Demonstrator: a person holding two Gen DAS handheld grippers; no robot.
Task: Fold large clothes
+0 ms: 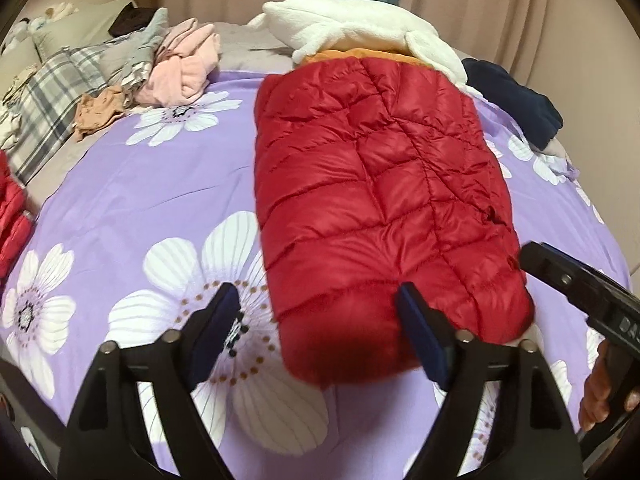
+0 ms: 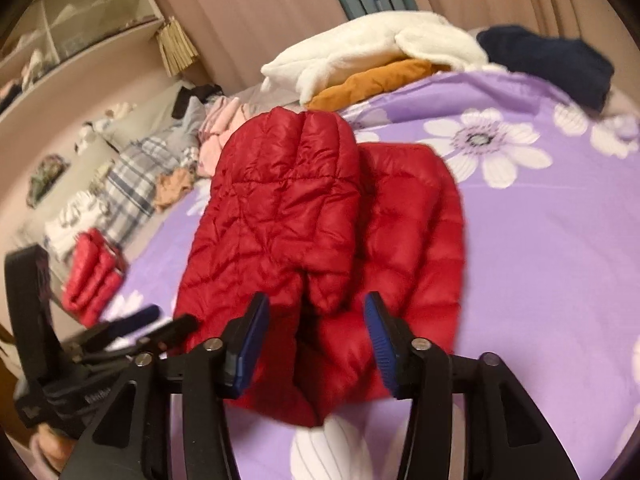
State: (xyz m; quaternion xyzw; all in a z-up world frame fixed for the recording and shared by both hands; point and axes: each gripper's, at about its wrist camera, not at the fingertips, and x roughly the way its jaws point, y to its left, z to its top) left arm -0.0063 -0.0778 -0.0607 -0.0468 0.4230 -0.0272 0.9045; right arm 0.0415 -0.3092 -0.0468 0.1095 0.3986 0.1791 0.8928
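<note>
Nearest, the left claw [image 1: 318, 314] is standing wide, its blue pads [image 1: 420, 332] straddling the near end of the red down jacket [image 1: 376, 184] without pressing on it; nothing is being held. At about 3 o'clock in the left wrist view, the right claw's body and the fingers of a hand [image 1: 600, 392] are showing at the edge.

From the right wrist, the right claw [image 2: 316, 334] is also standing apart, the pads [image 2: 380, 340] hovering on either side of a puffy fold of the jacket [image 2: 288, 208], not clamping it. The left claw's handle is sitting at 8 o'clock.

The jacket is lying folded into a long bundle on the purple flowered bedspread [image 1: 132, 184], running from 6 toward 12 o'clock.

Farther off, at 12 o'clock, a white fleece [image 1: 352, 24] is lying over an orange garment [image 1: 344, 56]; a navy garment [image 1: 516, 96] is sitting at 2 o'clock. At 10 o'clock, pink clothes [image 1: 188, 64] and plaid bedding [image 1: 60, 88] are piled together.
</note>
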